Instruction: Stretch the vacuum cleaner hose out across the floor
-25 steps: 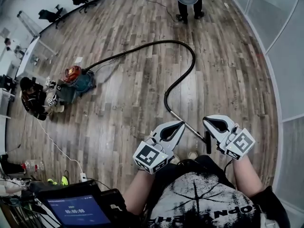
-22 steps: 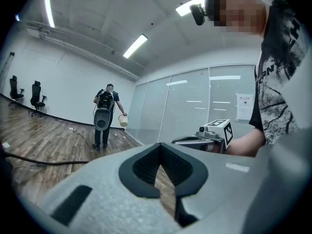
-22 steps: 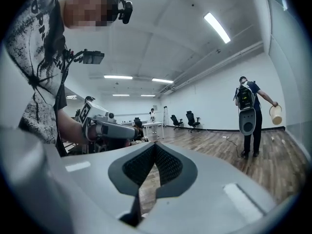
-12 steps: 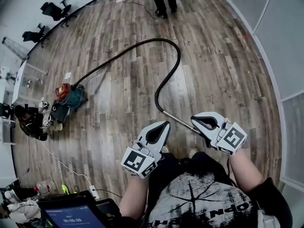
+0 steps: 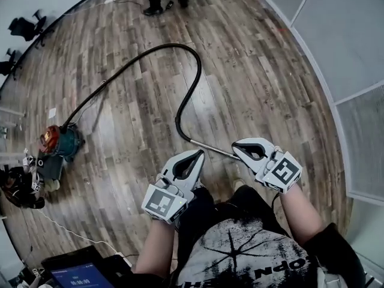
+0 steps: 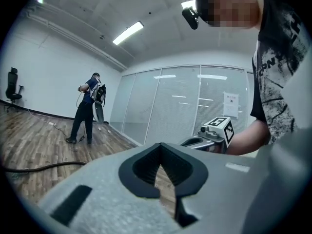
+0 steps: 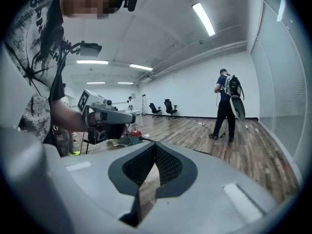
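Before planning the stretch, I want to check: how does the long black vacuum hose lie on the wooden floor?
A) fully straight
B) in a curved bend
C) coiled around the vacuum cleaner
B: in the head view the long black vacuum hose arcs away from the red and teal vacuum cleaner, then bends back toward the thin metal wand.

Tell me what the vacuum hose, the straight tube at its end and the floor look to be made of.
Hose: probably flexible plastic or rubber with a matte black finish; it lies in smooth bends.
Tube: likely metal; it is pale, shiny and perfectly straight.
Floor: wood or wood-look laminate planks with brown-grey grain and a slight sheen; I cannot tell which of the two.
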A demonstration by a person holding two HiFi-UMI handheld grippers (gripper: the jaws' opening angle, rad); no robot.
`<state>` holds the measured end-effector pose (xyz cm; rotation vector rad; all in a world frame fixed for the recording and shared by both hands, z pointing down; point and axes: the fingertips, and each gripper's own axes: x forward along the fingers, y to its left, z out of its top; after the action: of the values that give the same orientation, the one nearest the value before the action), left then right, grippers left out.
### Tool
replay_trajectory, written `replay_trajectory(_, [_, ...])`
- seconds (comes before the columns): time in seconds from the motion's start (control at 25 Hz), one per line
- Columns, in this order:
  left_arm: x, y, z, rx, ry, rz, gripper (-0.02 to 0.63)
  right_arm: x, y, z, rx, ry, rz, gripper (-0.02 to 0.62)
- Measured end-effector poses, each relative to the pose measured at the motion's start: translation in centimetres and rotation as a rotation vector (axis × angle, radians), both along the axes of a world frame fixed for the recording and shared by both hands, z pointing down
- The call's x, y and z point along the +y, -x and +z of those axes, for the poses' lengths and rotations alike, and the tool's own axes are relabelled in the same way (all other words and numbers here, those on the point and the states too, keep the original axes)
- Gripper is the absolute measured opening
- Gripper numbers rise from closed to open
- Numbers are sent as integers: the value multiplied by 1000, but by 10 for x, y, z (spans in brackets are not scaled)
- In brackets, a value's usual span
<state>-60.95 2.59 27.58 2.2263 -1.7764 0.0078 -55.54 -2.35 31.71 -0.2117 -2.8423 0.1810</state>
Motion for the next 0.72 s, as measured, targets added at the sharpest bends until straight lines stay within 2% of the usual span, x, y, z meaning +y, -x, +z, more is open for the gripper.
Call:
replay_trajectory(0.16, [-7, 29, -15, -15, -29, 34, 0, -15, 26, 3, 32, -7, 47, 8])
replay_trajectory(0.28, [-9, 36, -8, -3, -24, 12, 0, -22, 30, 13, 45, -10, 52, 8])
replay_trajectory(0.48, [-5, 23, 19, 9, 49, -35, 0, -27, 16, 45, 114, -19, 1, 8])
replay_trajectory(0.72, [-9, 9, 49, 60, 52, -85, 0, -32, 1, 108, 228, -25, -39, 15])
